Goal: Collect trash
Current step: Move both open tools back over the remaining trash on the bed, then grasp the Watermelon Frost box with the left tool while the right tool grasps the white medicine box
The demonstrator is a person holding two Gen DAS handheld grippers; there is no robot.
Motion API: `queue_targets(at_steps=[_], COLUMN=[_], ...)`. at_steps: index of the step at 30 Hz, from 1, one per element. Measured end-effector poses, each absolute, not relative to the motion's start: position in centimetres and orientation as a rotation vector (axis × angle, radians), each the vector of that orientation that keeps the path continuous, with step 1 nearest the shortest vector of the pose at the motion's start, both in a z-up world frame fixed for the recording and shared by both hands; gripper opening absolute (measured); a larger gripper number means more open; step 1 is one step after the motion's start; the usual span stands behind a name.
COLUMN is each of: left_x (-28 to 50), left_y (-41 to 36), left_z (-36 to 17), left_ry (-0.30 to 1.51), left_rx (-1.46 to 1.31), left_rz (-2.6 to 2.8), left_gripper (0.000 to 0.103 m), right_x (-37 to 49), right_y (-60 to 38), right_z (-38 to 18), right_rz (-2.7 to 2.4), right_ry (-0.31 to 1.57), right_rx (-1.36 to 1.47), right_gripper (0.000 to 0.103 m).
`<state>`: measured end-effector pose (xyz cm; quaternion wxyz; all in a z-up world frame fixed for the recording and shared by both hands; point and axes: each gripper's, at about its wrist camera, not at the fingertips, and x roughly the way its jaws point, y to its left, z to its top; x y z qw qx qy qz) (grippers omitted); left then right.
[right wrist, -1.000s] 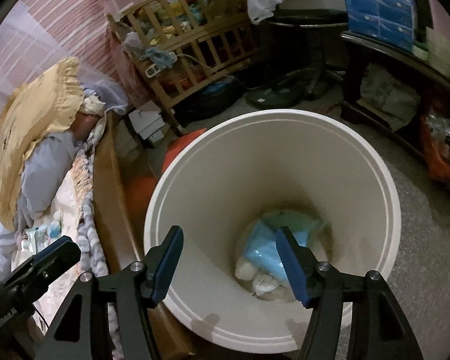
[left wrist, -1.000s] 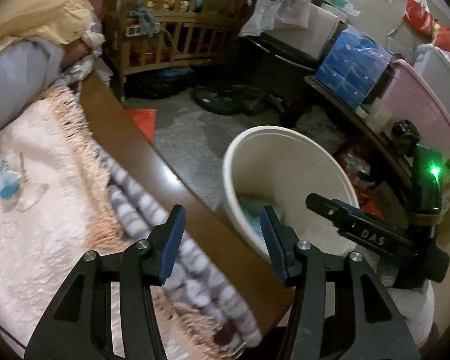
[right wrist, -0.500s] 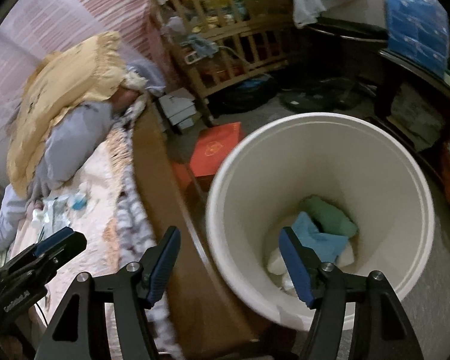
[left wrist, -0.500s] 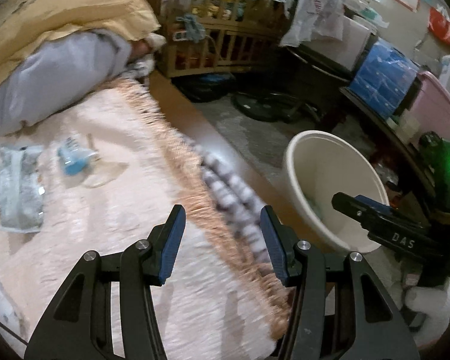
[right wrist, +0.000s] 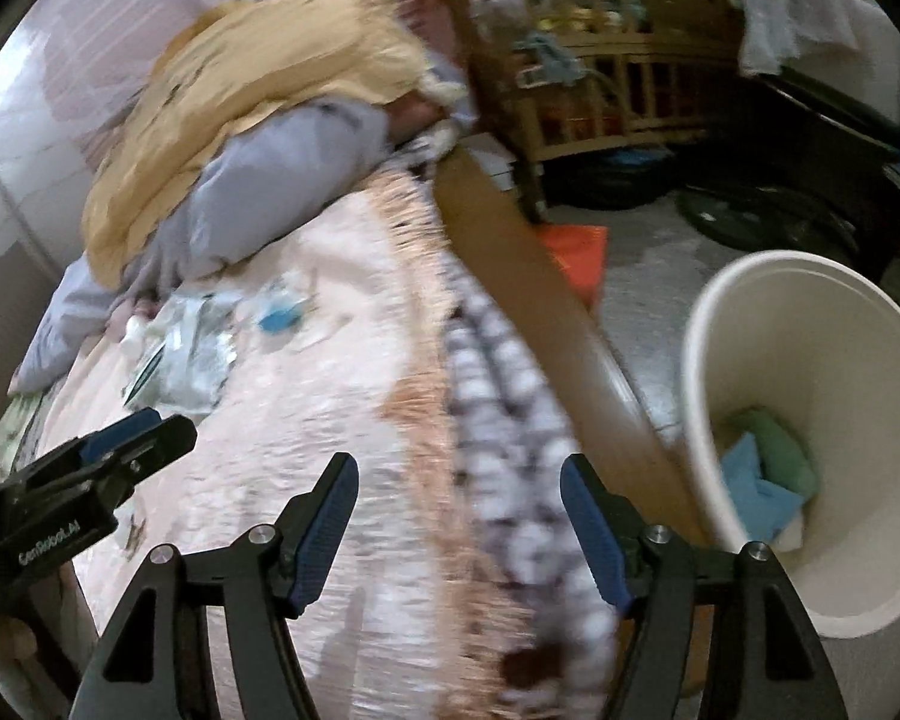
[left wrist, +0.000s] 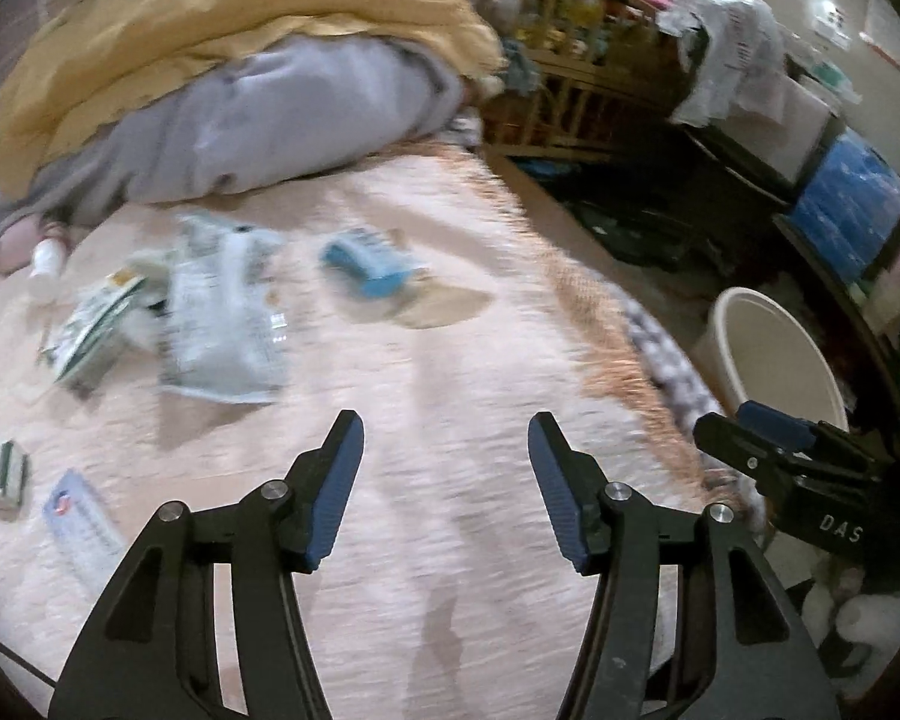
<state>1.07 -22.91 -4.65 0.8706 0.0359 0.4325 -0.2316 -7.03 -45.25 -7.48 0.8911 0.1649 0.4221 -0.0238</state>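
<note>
- Both views have swung away from the white bin (right wrist: 810, 450) toward the bed (left wrist: 450, 480); a second ago the right gripper (right wrist: 456, 516) hung over the bin's mouth, and now the bin sits off to its right on the floor.
- The left gripper (left wrist: 444, 480) is over the pink blanket with its jaws opening and nothing between them.
- The right gripper's jaws are opening too, empty, above the blanket's fringed edge.
- Trash left to collect lies farther up the bed: a clear plastic wrapper (left wrist: 222, 324), a blue packet (left wrist: 366, 261), a small white bottle (left wrist: 45, 267).
- Blue and green scraps (right wrist: 768, 474) already sit in the bin, so this looks like a return trip for more.
</note>
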Motion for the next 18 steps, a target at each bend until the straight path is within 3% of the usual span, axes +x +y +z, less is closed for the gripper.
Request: queue_targets(at_steps=[18], left_x=[3.6], left_y=[-4.7], left_z=[-5.7], left_ry=[0.953], left_rx=[-0.031], left_rz=[-0.192], left_gripper=[0.056], right_x=[0.0], right_y=[-31.8], right_z=[-7.8], right_rz=[0.249], right_ry=[0.959], right_rx=[0.214], right_gripper=[0.073])
